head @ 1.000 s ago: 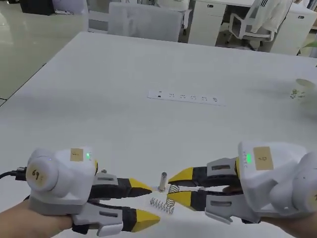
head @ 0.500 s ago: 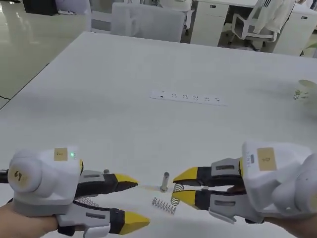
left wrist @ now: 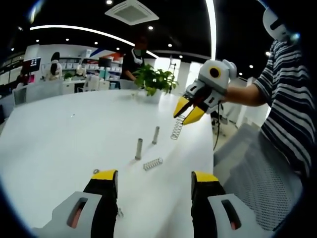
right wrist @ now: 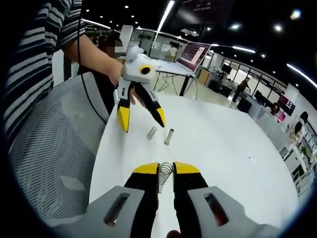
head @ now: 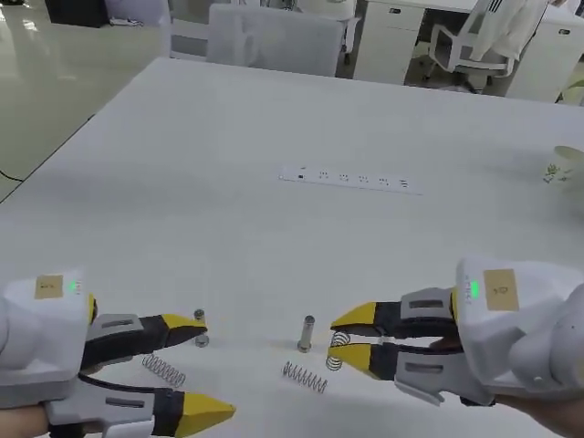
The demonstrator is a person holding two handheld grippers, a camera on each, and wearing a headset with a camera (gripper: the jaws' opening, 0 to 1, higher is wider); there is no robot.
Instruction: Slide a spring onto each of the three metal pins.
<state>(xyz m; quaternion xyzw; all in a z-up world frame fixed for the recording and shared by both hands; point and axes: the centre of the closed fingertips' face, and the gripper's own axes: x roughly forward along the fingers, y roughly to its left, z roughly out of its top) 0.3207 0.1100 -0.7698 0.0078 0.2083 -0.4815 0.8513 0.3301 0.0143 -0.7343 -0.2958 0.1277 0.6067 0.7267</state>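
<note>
In the head view two short metal pins stand upright on the white table, one (head: 307,333) near the middle and one (head: 201,328) further left. My right gripper (head: 347,340) is shut on a small spring (head: 336,351) just right of the middle pin. My left gripper (head: 205,367) is open and empty, its upper tip beside the left pin. Two loose springs lie flat, one (head: 304,377) below the middle pin and one (head: 164,370) between the left jaws. The right gripper view has the held spring (right wrist: 166,174) between its jaws, with both pins (right wrist: 169,136) ahead.
A white power strip (head: 349,179) lies across the middle of the table. A paper cup (head: 566,164) stands at the far right edge. Chairs and desks sit beyond the far edge. A potted plant (left wrist: 153,79) is in the left gripper view.
My left gripper has drawn back to the left and lower, uncovering the left pin and a loose spring. The right gripper still holds its spring beside the middle pin.
</note>
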